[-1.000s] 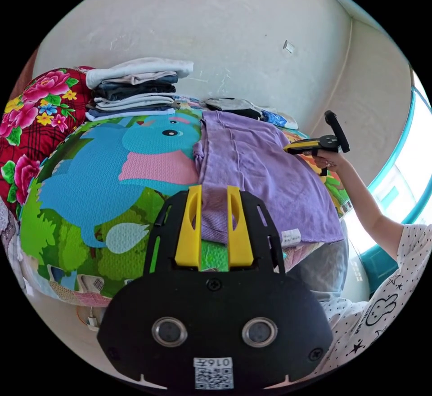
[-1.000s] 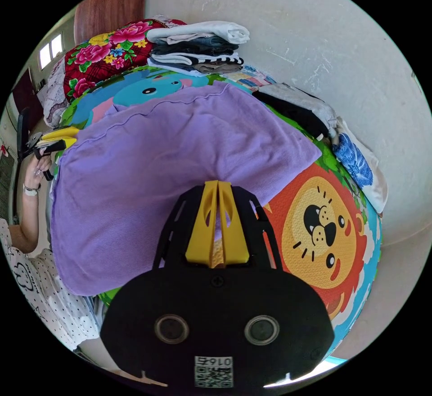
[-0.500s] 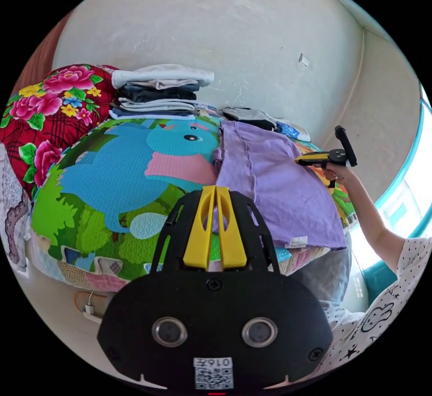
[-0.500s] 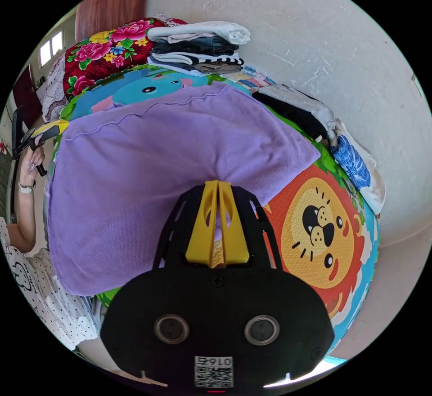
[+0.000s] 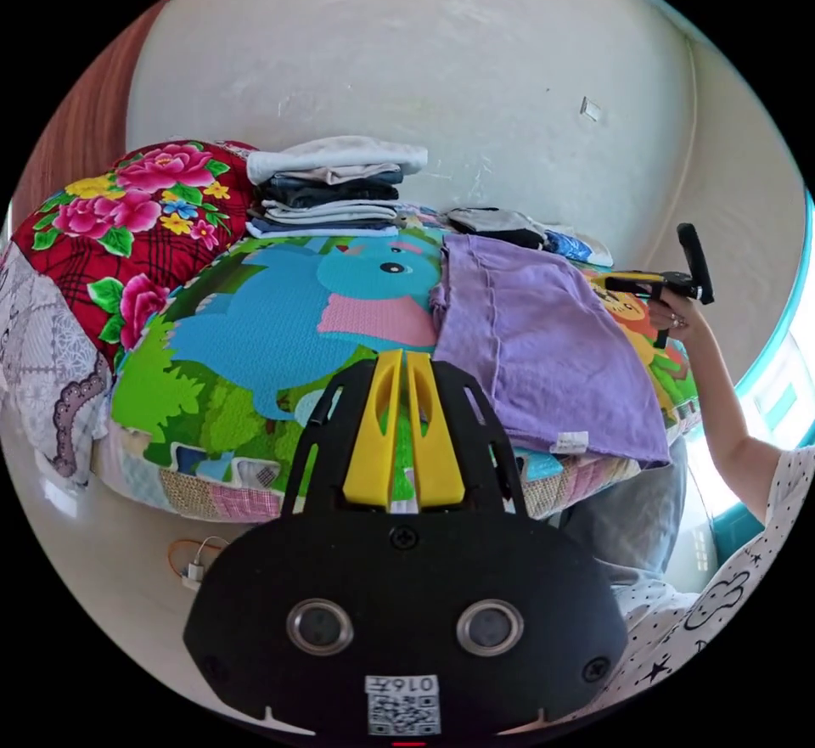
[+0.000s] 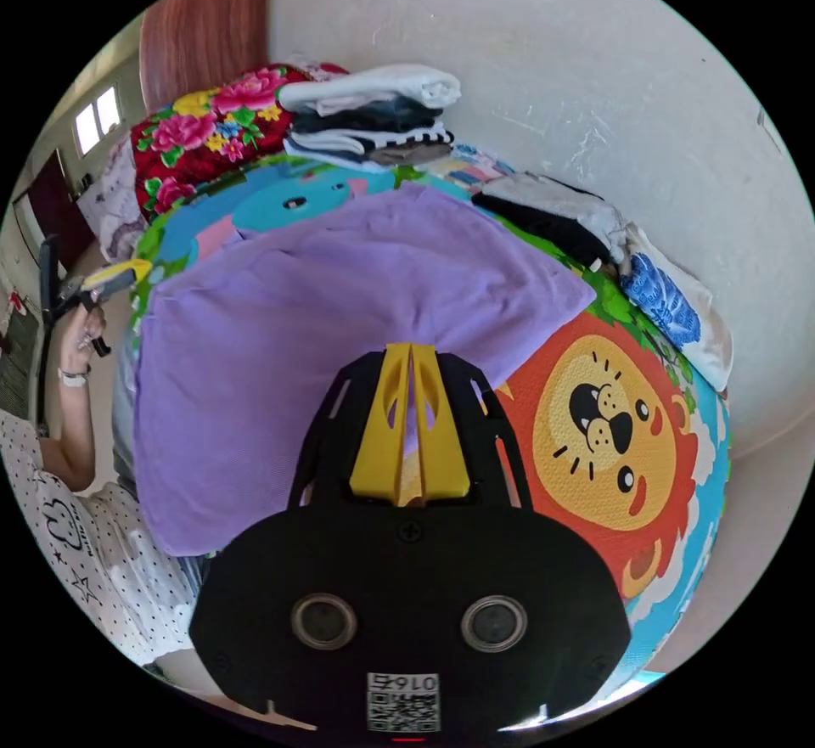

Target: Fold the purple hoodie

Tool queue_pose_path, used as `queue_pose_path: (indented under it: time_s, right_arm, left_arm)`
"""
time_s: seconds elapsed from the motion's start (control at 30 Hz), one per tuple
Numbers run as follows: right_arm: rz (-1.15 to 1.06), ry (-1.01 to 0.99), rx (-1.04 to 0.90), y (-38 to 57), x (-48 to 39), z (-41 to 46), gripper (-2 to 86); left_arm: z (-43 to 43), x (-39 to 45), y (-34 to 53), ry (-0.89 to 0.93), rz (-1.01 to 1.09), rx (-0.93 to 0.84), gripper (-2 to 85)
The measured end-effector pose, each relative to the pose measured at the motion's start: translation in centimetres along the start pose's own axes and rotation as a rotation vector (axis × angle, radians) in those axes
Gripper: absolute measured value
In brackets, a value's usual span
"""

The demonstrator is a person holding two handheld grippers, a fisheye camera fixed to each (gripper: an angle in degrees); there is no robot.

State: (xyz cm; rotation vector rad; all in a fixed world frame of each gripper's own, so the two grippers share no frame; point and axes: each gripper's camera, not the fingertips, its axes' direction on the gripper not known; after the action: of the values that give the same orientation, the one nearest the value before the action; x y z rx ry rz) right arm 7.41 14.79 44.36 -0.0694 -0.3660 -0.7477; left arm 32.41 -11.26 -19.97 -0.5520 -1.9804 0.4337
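The purple hoodie [image 5: 535, 349] lies folded flat on a bright animal-print mat [image 5: 255, 340], with a white tag at its near corner. My left gripper [image 5: 399, 357] is shut, empty, and stands back over the mat's edge, left of the hoodie. It also shows in the right gripper view, where the left gripper [image 6: 115, 277] is held in a hand beyond the hoodie's far side. My right gripper [image 6: 412, 349] is shut, tips at the edge of the hoodie [image 6: 340, 298]. I cannot tell whether cloth is pinched. From the left, the right gripper [image 5: 615, 279] hovers by the hoodie's edge.
A stack of folded clothes [image 5: 335, 183] stands at the wall, with a red floral quilt [image 5: 127, 230] beside it. Dark and white garments [image 6: 560, 213] and a blue-patterned cloth [image 6: 671, 306] lie along the wall. A cable [image 5: 195, 565] lies on the floor.
My left gripper went from open around the hoodie's near edge to shut, and drew back off the cloth. The right gripper stayed shut and pulled back slightly. The hoodie lies still.
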Motion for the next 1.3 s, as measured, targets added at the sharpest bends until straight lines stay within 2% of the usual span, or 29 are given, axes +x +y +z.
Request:
queue_pose_path:
  time_s: [0.07,0.1,0.17,0.27,0.4,0.6,0.7,0.9,1.07,1.2,1.3]
  right_arm:
    - [0.004,-0.089,0.171,-1.6,-1.0,-2.3,0.8]
    - [-0.005,-0.094,0.179,-2.3,-1.5,-2.3,1.1]
    - [-0.066,-0.069,0.110,-6.0,-3.5,-0.5,5.0]
    - [-0.032,0.002,0.020,-10.9,-4.9,3.8,10.9]
    - [0.029,0.025,-0.008,-16.1,-5.1,8.9,9.7]
    - [0.102,-0.010,-0.201,-23.0,-4.9,18.0,9.1]
    - [0.121,0.123,-0.328,-24.3,-5.4,22.1,4.7]
    - [0.093,0.142,-0.272,-25.9,-5.1,22.7,0.5]
    - [0.210,0.025,-0.191,-27.1,-2.6,22.2,0.0]
    - [0.203,0.010,-0.291,-26.8,-2.6,25.2,0.4]
    - [0.173,0.015,-0.219,-26.0,-3.0,25.4,0.9]
  left_arm:
    - [0.8,-0.2,-0.2,0.102,0.006,0.000,0.0]
    - [1.8,-0.3,-0.4,0.140,0.010,-0.023,0.9]
    - [3.5,-0.4,-0.4,0.136,0.002,-0.087,2.0]
    - [5.4,-0.7,0.1,0.126,0.001,-0.134,1.6]
    - [5.8,-1.8,1.4,0.148,-0.021,-0.069,-0.6]
    - [6.2,-3.5,2.8,0.222,-0.069,-0.005,-1.0]
    - [6.4,-4.0,3.1,0.244,-0.079,0.006,-1.0]
    - [5.9,-4.1,3.2,0.220,-0.065,0.018,-1.0]
    - [4.8,-4.6,3.1,0.239,-0.069,0.070,-1.0]
    - [6.9,-4.7,3.1,0.211,-0.081,-0.016,-1.0]
    - [6.7,-5.2,3.4,0.231,-0.107,0.001,-1.0]
